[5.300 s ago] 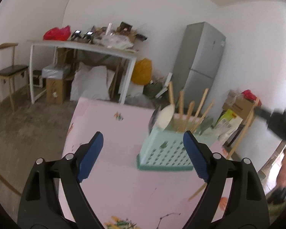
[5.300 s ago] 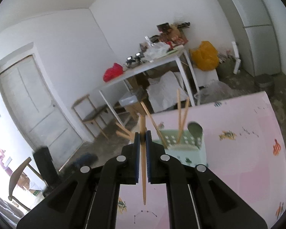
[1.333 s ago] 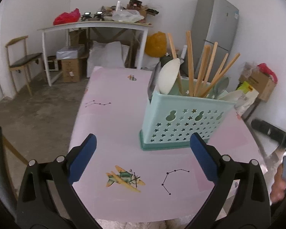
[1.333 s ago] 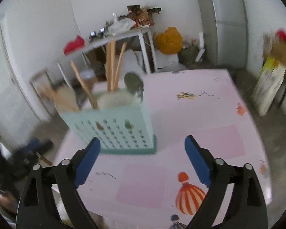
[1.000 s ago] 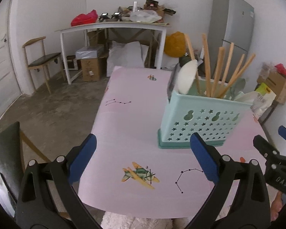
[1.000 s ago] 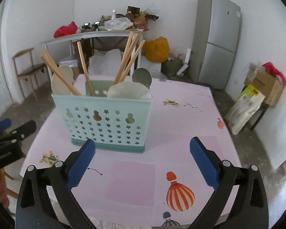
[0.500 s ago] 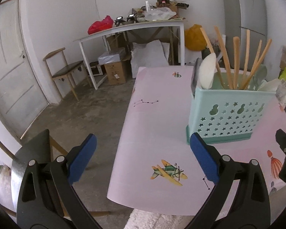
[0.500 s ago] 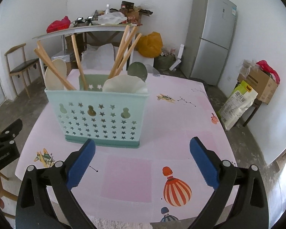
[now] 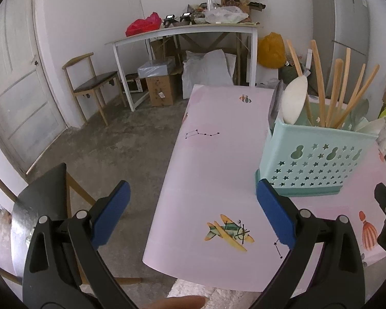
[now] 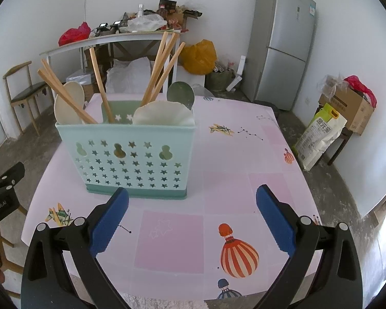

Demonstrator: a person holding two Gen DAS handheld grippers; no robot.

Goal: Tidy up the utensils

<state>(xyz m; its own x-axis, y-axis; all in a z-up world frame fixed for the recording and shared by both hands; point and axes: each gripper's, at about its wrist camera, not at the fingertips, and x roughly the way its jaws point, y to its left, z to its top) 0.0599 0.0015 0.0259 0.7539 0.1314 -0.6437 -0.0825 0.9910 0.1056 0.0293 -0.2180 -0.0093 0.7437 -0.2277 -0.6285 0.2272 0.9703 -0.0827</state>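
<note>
A mint green utensil basket (image 10: pixel 131 154) with star holes stands on the pink table (image 10: pixel 244 159). It holds several wooden chopsticks (image 10: pixel 162 64), white spoons (image 10: pixel 69 101) and a metal spoon (image 10: pixel 180 93). In the left wrist view the basket (image 9: pixel 316 159) is at the right. My left gripper (image 9: pixel 193 216) is open and empty over the table's left front edge. My right gripper (image 10: pixel 193 219) is open and empty in front of the basket.
A white side table (image 9: pixel 187 29) piled with clutter stands at the back wall, with boxes and bags under it. A wooden chair (image 9: pixel 90 82) is at the left, a grey fridge (image 10: pixel 283 43) at the right. A dark chair back (image 9: pixel 41 193) is close by my left gripper.
The right gripper, which was shut on a chopstick, is now open and empty, and has pulled back to the table's front. The left gripper has drawn back and swung left.
</note>
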